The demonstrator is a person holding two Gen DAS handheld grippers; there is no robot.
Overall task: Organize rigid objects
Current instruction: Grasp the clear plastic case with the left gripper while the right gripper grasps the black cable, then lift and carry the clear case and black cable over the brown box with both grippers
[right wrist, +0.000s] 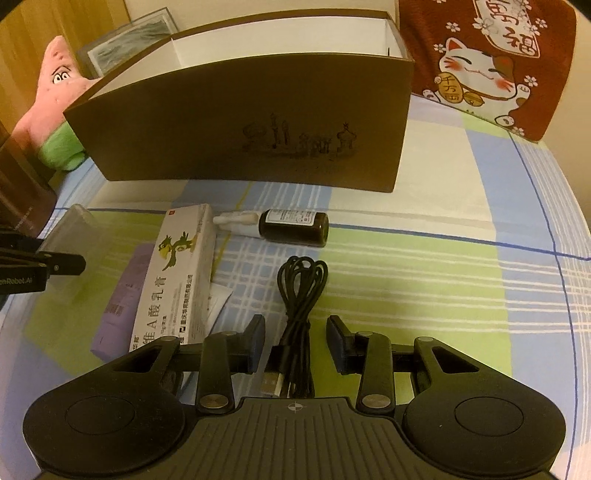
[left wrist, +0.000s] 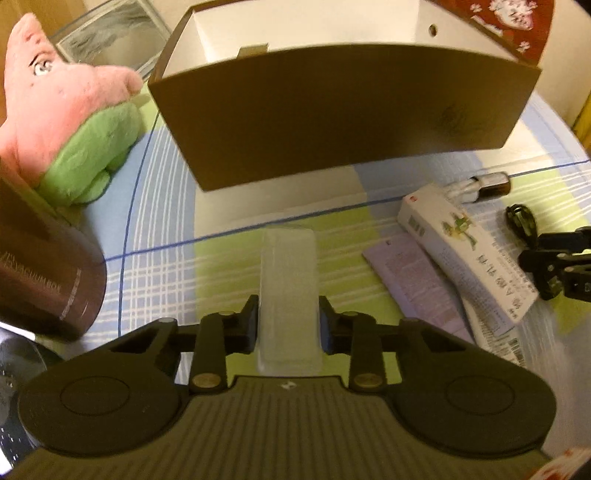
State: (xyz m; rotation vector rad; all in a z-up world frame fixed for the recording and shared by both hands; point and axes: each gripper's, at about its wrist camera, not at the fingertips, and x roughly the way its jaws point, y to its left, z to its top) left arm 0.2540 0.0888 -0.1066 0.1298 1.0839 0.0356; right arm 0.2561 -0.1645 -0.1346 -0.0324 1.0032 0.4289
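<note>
My left gripper (left wrist: 288, 321) is shut on a clear plastic box (left wrist: 288, 288) and holds it above the cloth, in front of the open brown cardboard box (left wrist: 332, 122). That clear box also shows at the left of the right wrist view (right wrist: 70, 229). My right gripper (right wrist: 295, 343) is open, its fingers either side of a coiled black USB cable (right wrist: 299, 306) on the cloth. A white ointment carton (right wrist: 177, 273), a purple leaflet (right wrist: 118, 306) and a dark brown dropper bottle (right wrist: 291, 227) lie to the cable's left and beyond it.
A pink and green plush star (left wrist: 62, 110) sits left of the brown box (right wrist: 258, 125). A dark cylindrical can (left wrist: 44, 280) stands at the left. A red lucky-cat cloth (right wrist: 487, 62) hangs at the back right. A framed picture (left wrist: 110, 33) leans behind.
</note>
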